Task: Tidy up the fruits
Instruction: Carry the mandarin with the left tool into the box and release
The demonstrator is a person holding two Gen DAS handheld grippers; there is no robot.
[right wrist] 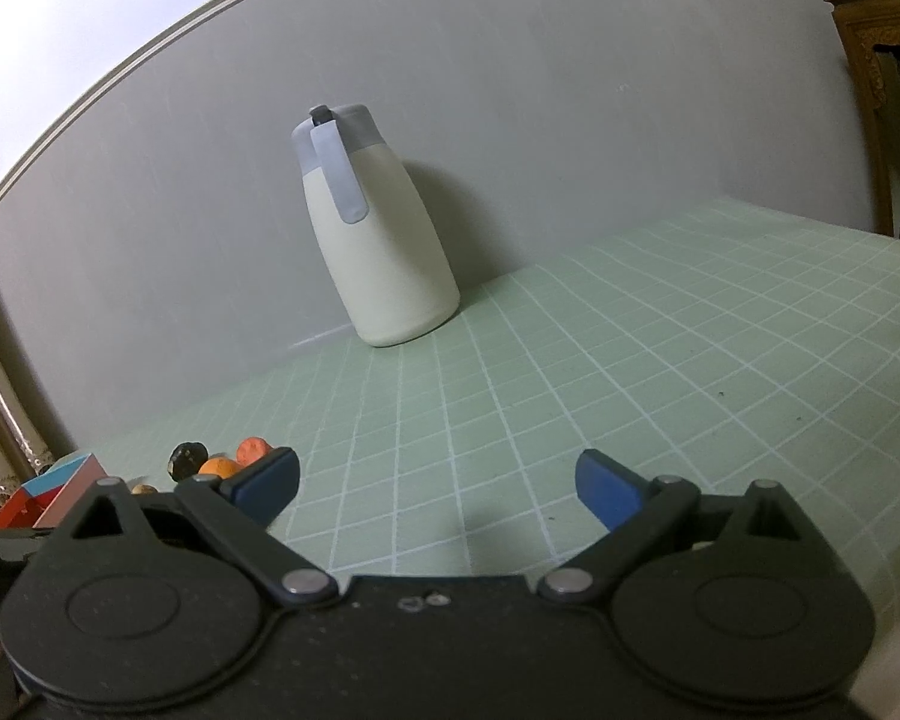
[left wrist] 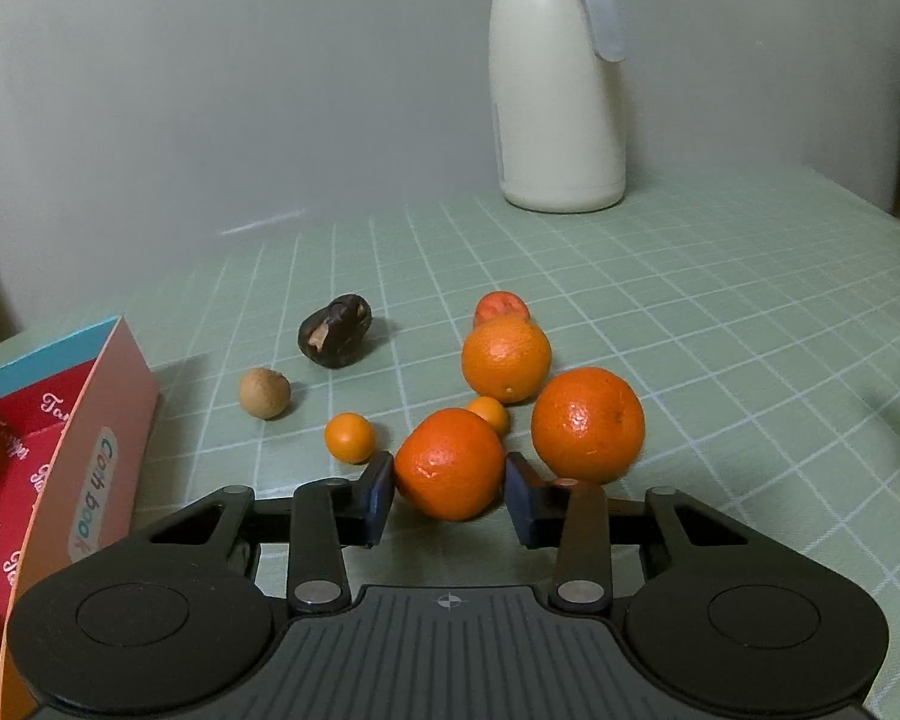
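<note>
My left gripper (left wrist: 449, 467) is shut on a mandarin (left wrist: 447, 450), with a blue pad pressed against each side of it on the green grid mat. Two more mandarins (left wrist: 588, 423) (left wrist: 506, 357) lie just beyond it to the right. Around them sit two small kumquats (left wrist: 350, 437) (left wrist: 491, 414), a reddish fruit (left wrist: 501, 307), a dark wrinkled fruit (left wrist: 335, 330) and a brown round one (left wrist: 264, 393). My right gripper (right wrist: 438, 483) is open over bare mat with nothing between its fingers. The fruit pile (right wrist: 219, 467) is far to its left.
An open pink and blue box (left wrist: 90, 450) with a red inside stands at the left, beside the fruit. A cream jug with a grey lid (left wrist: 561, 90) stands by the grey wall at the back. Dark wooden furniture (right wrist: 888, 90) is past the table's right edge.
</note>
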